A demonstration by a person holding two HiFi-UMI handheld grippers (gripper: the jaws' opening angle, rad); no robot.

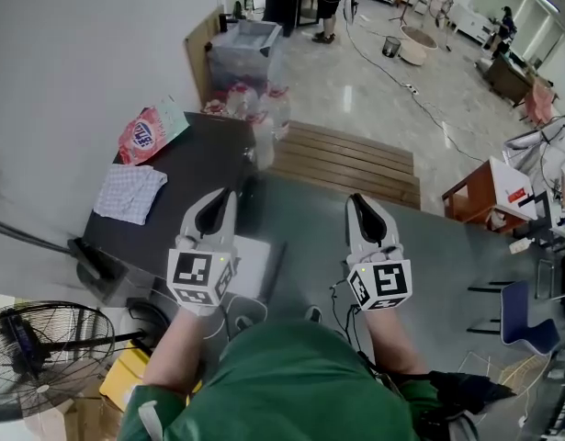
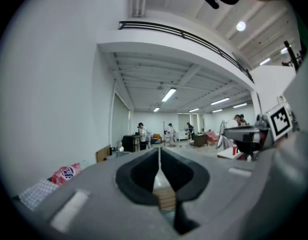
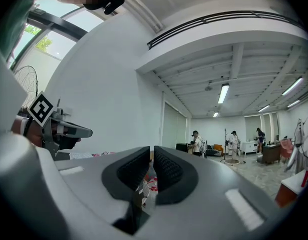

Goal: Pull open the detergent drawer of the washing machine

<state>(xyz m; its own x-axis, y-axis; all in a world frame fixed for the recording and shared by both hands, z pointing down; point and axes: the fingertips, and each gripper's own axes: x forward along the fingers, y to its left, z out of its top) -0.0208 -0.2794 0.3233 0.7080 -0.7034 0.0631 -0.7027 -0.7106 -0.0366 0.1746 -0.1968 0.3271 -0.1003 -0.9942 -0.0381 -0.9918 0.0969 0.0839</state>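
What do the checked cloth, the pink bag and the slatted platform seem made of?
The checked cloth looks like soft woven fabric, matte and rumpled. The pink bag is probably glossy printed plastic film. The slatted platform seems wood: brown planks with gaps.

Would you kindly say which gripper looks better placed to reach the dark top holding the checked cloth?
Left, probably: the left gripper hovers at the edge of the dark top, while the right gripper sits farther off. Both are shut and empty; no drawer shows.
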